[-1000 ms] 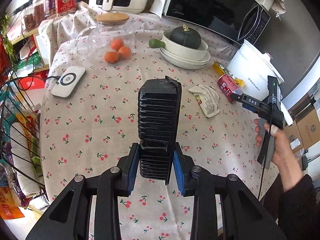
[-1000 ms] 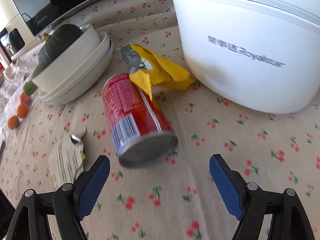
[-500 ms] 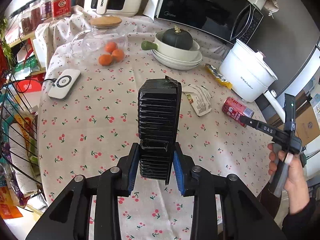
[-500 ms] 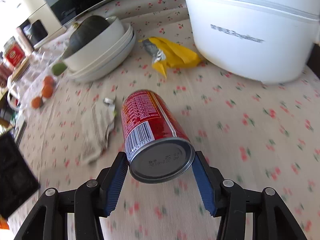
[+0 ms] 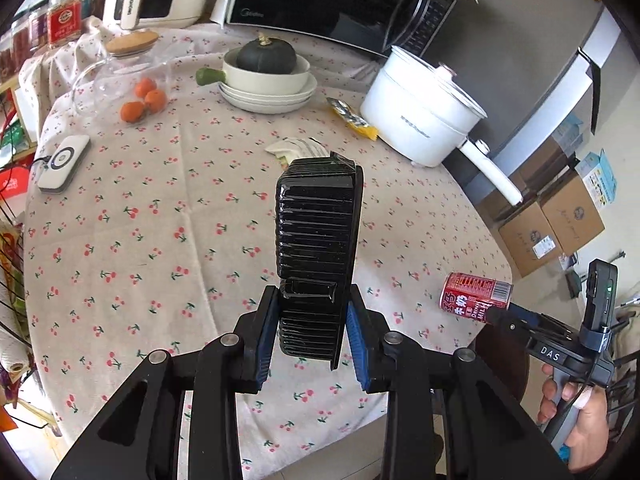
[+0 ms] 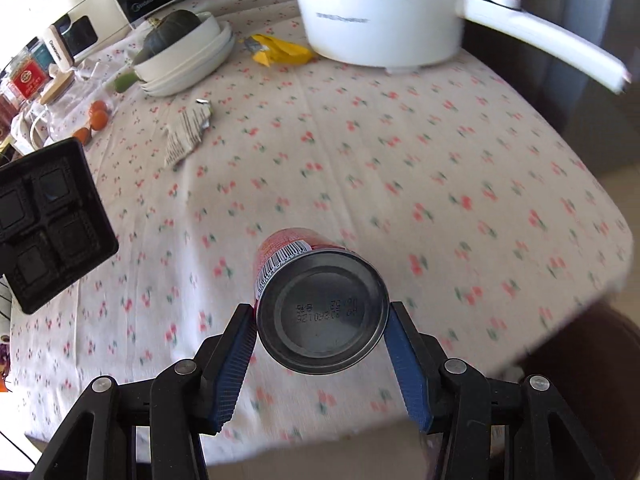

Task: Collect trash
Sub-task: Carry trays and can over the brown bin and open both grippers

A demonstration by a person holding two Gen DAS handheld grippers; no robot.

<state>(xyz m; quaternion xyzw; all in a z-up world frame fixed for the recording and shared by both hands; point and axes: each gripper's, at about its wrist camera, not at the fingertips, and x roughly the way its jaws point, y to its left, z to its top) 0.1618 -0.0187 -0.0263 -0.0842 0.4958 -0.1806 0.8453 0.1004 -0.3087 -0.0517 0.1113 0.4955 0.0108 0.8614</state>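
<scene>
At the bottom centre of the left wrist view, the left tool (image 5: pixel 312 332) pinches a black ribbed plastic tray (image 5: pixel 316 256) between its blue pads, the tray standing on edge and reaching up to mid-frame above the desk (image 5: pixel 140 240). At the bottom centre of the right wrist view, the right tool (image 6: pixel 320 344) grips a red drink can (image 6: pixel 320 304) by its sides, the can's grey base turned toward the camera and held above the cherry-print cloth near the desk's edge. In the left wrist view this can (image 5: pixel 476 296) shows at the lower right, lying sideways in the tool above the desk's rim. Farther up the frame, a crumpled pale wrapper (image 6: pixel 186 136) lies flat on the cloth. Beyond it, a yellow wrapper (image 6: pixel 280 50) rests just beside a white electric pot (image 6: pixel 380 12) at the top. Stacked white bowls (image 6: pixel 192 64) holding a dark squash (image 6: pixel 170 34) sit at the upper left.
</scene>
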